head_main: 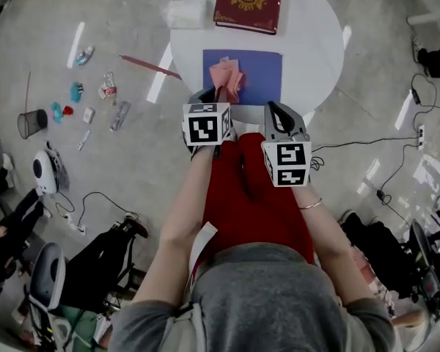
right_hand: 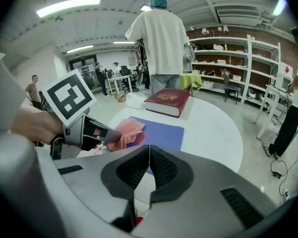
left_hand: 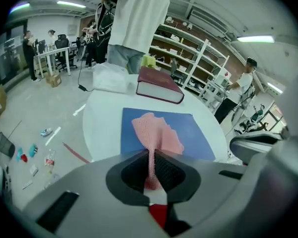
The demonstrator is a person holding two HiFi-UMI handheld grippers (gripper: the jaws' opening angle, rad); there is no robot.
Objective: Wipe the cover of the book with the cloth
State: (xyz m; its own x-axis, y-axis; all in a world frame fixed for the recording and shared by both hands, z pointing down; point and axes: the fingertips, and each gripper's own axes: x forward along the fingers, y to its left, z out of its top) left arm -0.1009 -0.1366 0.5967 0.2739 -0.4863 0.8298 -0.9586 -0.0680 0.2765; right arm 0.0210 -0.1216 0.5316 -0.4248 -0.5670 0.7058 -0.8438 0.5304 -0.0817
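The left tool (head_main: 218,94) is closed on the pink cloth (head_main: 228,78): in the left gripper view its two ribbed pads pinch a narrow fold of the fabric between them, and the rest of the cloth fans out beyond the tips. That loose part spreads over the near-left portion of a flat blue sheet (head_main: 261,68), which lies on the round white bench (head_main: 317,39) close to the person's edge. Whether the cloth rests fully on the sheet or is partly raised cannot be told. At the far side of the bench a crumpled white packet (head_main: 186,13) sits on the left, and just to its right lies the dark red book (head_main: 248,2), closed, cover up, with gold ornament on the cover; it lies clear of the blue sheet and well apart from the cloth. To the right, the right tool (head_main: 277,110) hovers at the near rim of the bench beside the left one, its jaws pressed together with nothing between them, pointing toward the right part of the blue sheet. In the right gripper view a person in a white top (right_hand: 161,33) stands beyond the book.
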